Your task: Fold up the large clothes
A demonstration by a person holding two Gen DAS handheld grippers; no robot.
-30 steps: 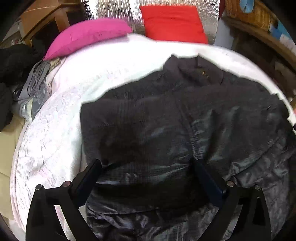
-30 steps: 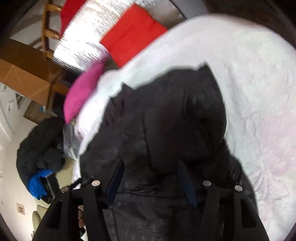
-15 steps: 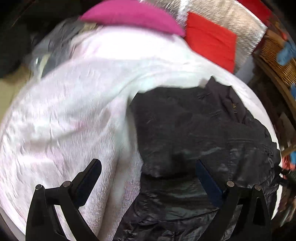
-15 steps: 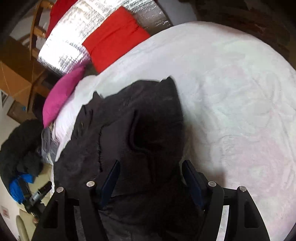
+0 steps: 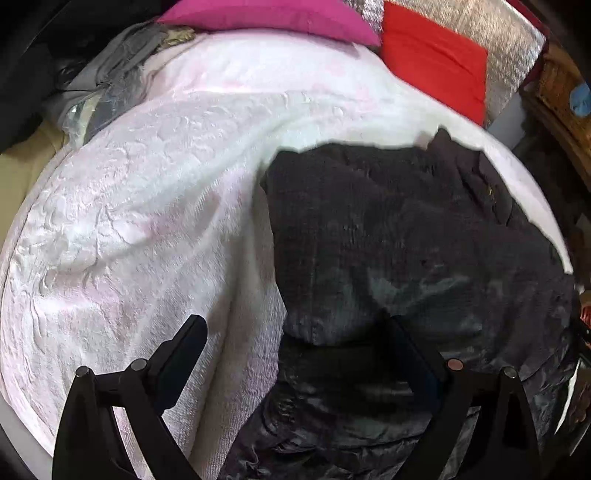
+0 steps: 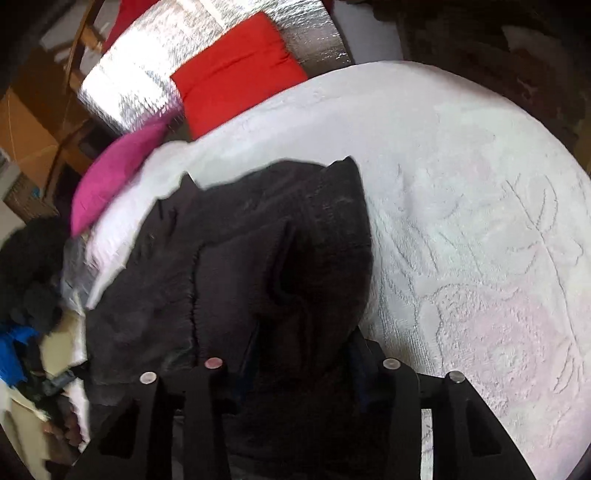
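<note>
Both cameras have shifted since the earlier frames: the left view now takes in far more bare white bedspread (image 5: pixel 147 221) on its left side, and the right view has closed in on the near end of the dark coat (image 6: pixel 258 266). That coat lies crumpled on the bedspread, its shiny lining turned up at the near hem, well short of the pink pillow (image 5: pixel 266 16) and red cushion (image 5: pixel 432 62) at the head of the bed. Wide apart stand the jaws of the left gripper (image 5: pixel 295 354); one finger hangs over white cloth, the other over the lining, pressing nothing. On the right gripper (image 6: pixel 301 354) the jaws are closing, with a bunch of dark coat fabric between them, though whether the pads already bite cannot be told in the shadow. The step in hand looks like taking hold of the near edge to begin a fold. Next, the left gripper probably needs to come onto the hem and shut, so both ends can be lifted evenly; slippery lining may slide out of a shallow pinch.
</note>
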